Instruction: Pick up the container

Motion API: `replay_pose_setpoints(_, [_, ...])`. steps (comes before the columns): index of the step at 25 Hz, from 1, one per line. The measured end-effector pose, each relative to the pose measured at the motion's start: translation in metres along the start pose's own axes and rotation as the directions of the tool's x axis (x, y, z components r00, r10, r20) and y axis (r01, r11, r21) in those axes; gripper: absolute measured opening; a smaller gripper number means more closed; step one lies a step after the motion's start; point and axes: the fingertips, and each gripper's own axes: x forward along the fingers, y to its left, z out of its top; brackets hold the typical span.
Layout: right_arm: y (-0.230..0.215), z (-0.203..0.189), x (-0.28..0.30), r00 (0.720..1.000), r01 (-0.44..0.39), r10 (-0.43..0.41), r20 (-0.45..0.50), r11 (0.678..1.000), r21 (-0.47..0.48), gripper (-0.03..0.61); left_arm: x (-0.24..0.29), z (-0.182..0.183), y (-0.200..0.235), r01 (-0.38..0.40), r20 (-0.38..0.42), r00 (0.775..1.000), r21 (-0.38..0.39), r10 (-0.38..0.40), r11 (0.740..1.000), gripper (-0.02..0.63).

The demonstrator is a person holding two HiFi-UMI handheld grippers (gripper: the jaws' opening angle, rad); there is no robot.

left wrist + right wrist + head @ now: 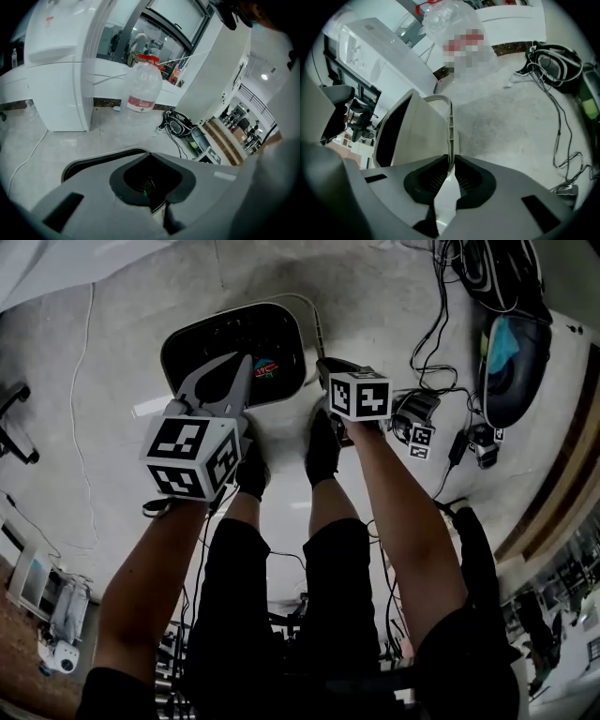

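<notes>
The container is a white bin with a black inside, on the pale floor ahead of my feet. Something small and colourful lies in it. My right gripper is shut on its right rim; in the right gripper view the thin white rim runs straight between the closed pads, with the bin's wall to the left. My left gripper reaches over the bin's near left side. In its own view the jaws are closed, a white strip is pinched between them, and the dark rim curves just beyond.
A big clear water bottle with a red cap stands by a white cabinet. Black cables, a dark helmet-like thing and a small marker device lie to the right. A white cord trails at the left.
</notes>
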Motion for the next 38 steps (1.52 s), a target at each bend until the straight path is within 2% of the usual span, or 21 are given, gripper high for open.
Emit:
replay_pose_setpoints(8, [0.025,0.018,-0.062,0.985,0.173,-0.173,0.021,0.984,-0.034,0.044,-0.023,0.008,-0.005,-0.012,-0.024,1.000,-0.025,0.012,1.000,0.009])
replay_pose_setpoints(18, [0.069,0.029,-0.108,0.950,0.305,-0.298,0.090,0.949,-0.077,0.044,-0.039,0.013,-0.006,0.005,0.004,1.000,-0.038,-0.005,0.999,0.009])
replay_pose_setpoints(25, [0.127,0.037,-0.136,0.954,0.278,-0.255,0.160,0.949,-0.147,0.044,-0.042,0.014,-0.006,0.067,0.010,0.998,-0.082,-0.067,0.994,0.011])
replay_pose_setpoints(27, [0.141,0.039,-0.141,0.955,0.268,-0.239,0.175,0.949,-0.167,0.043,-0.045,0.016,-0.011,0.122,0.021,0.992,-0.085,-0.121,0.989,0.012])
replay_pose_setpoints(28, [0.149,0.039,-0.142,0.956,0.262,-0.230,0.184,0.949,-0.177,0.043,-0.046,0.016,-0.016,0.169,0.026,0.986,-0.087,-0.167,0.982,0.026])
replay_pose_setpoints(31, [0.169,0.038,-0.144,0.958,0.244,-0.200,0.204,0.944,-0.221,0.040,-0.049,0.014,-0.031,0.289,0.025,0.957,-0.112,-0.288,0.951,0.128])
replay_pose_setpoints(35, [0.185,0.038,-0.145,0.962,0.229,-0.176,0.210,0.937,-0.264,0.037,-0.049,0.005,-0.029,0.316,0.005,0.948,-0.161,-0.319,0.935,0.160])
replay_pose_setpoints(38, [0.199,0.038,-0.145,0.967,0.194,-0.131,0.219,0.935,-0.297,0.038,-0.045,0.003,-0.030,0.341,0.006,0.939,-0.167,-0.345,0.925,0.166])
